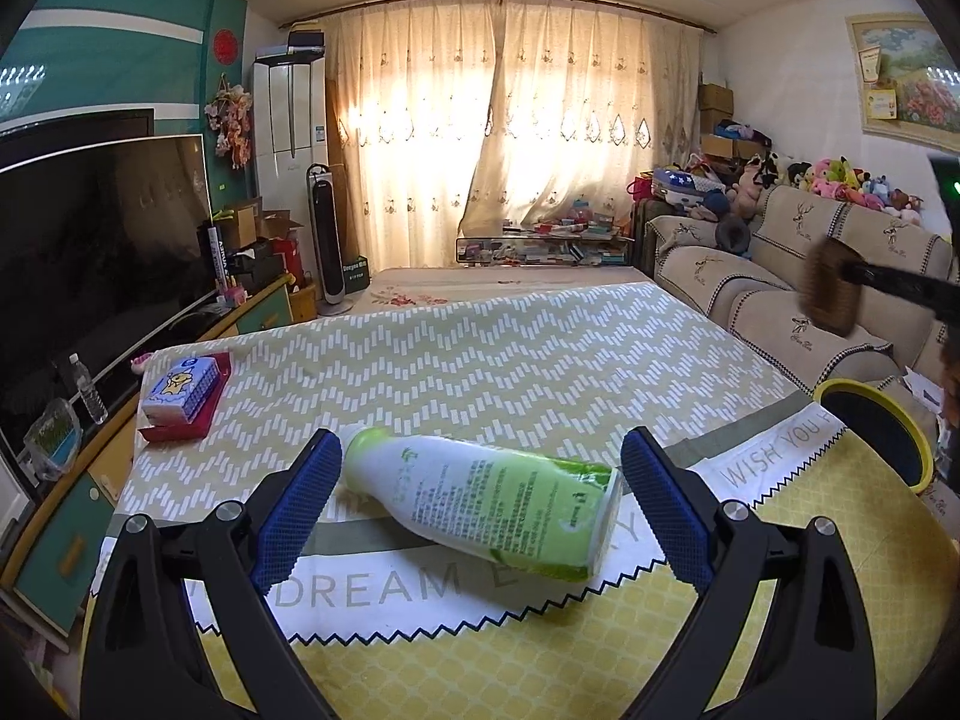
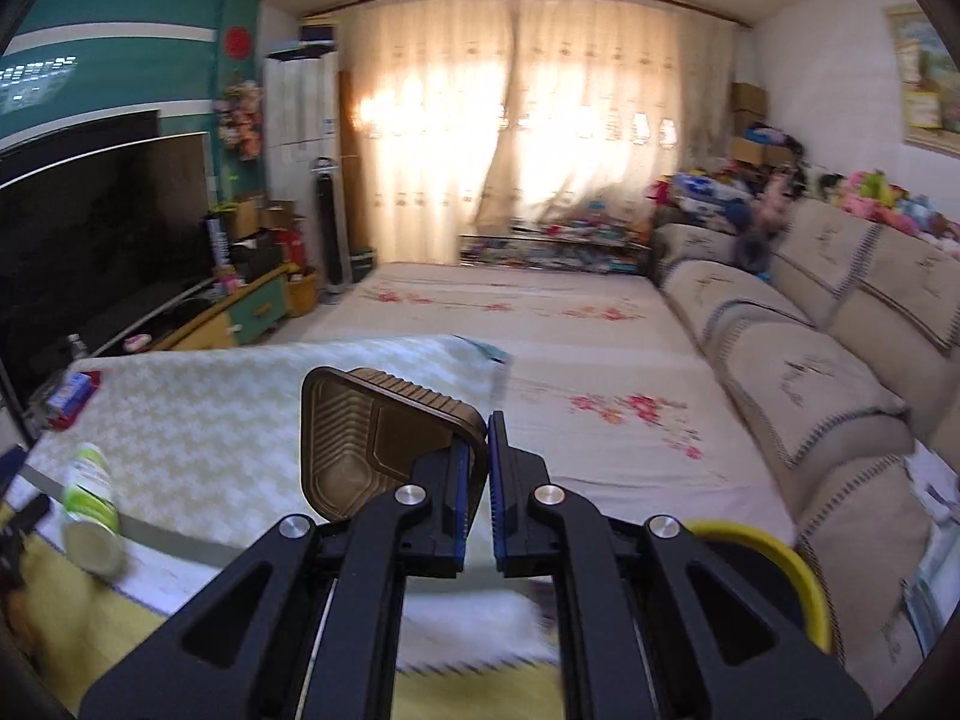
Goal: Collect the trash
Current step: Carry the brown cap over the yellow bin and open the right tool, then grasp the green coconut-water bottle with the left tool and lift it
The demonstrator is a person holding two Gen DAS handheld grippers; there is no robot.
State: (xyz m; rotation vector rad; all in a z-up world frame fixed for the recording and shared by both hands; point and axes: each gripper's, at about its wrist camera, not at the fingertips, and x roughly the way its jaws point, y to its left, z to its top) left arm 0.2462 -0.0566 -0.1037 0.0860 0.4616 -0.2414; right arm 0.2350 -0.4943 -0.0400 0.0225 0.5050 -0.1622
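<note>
A white and green plastic bottle (image 1: 480, 504) lies on its side on the table, cap to the left. My left gripper (image 1: 483, 444) stands open around it, a blue pad on either side, neither pad pressing. My right gripper (image 2: 480, 438) is shut on the rim of a brown foil tray (image 2: 366, 438), held up in the air above the table's right part. In the left wrist view the tray (image 1: 831, 285) shows blurred at the right edge. The bottle (image 2: 90, 492) also shows low on the left in the right wrist view.
A yellow-rimmed bin (image 1: 927, 468) stands at the table's right end, below the right gripper (image 2: 798, 570). A tissue box in a red holder (image 1: 180, 390) sits at the far left of the tablecloth (image 1: 480, 348). A sofa (image 1: 780, 276) runs along the right, a TV (image 1: 90, 252) on the left.
</note>
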